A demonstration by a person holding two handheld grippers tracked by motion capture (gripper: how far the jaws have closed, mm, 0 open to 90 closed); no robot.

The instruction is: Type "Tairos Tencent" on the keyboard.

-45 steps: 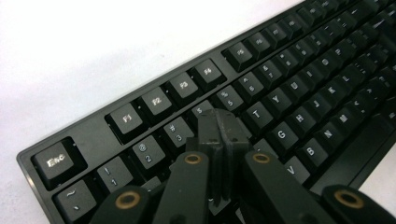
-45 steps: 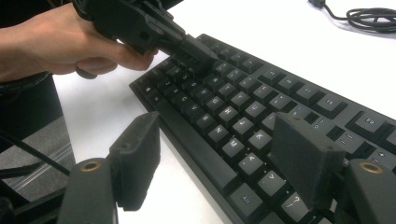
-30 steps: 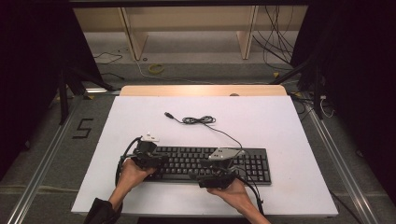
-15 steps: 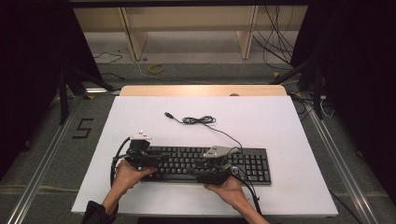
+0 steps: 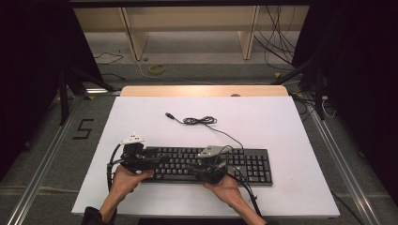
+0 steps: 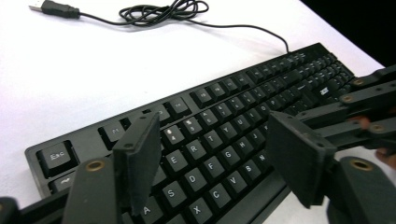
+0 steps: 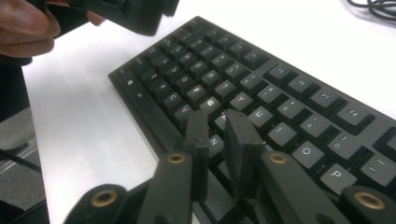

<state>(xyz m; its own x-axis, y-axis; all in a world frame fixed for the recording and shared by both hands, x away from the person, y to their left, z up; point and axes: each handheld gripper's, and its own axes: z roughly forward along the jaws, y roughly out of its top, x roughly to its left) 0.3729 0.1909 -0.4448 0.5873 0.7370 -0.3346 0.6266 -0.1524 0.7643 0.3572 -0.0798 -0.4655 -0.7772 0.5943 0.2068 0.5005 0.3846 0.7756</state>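
Since a second ago the left gripper has slid toward the desk's left edge and its fingers have just been opening; they now stand wide over the letter keys with nothing between them. Over the same second the right gripper has just been closing, its fingers now nearly together above the keys around N, with no key pinched between them.

Under both lies the keyboard, flat near the desk's front edge, left of centre, long side along that edge. It looks stiff and fairly light, a plastic slab likely to skate on the smooth white top if pushed; the loose, springy keys are a poor hold, so the bare front lip or the short ends seem the safer places to grip.

From its back edge the cable runs to a loose coil mid-desk, ending in a plug pointing toward the left rear corner. The slack cable would trail and could snag if the keyboard is lifted. The rest of the desk is bare; beyond its far edge cables lie on the floor.
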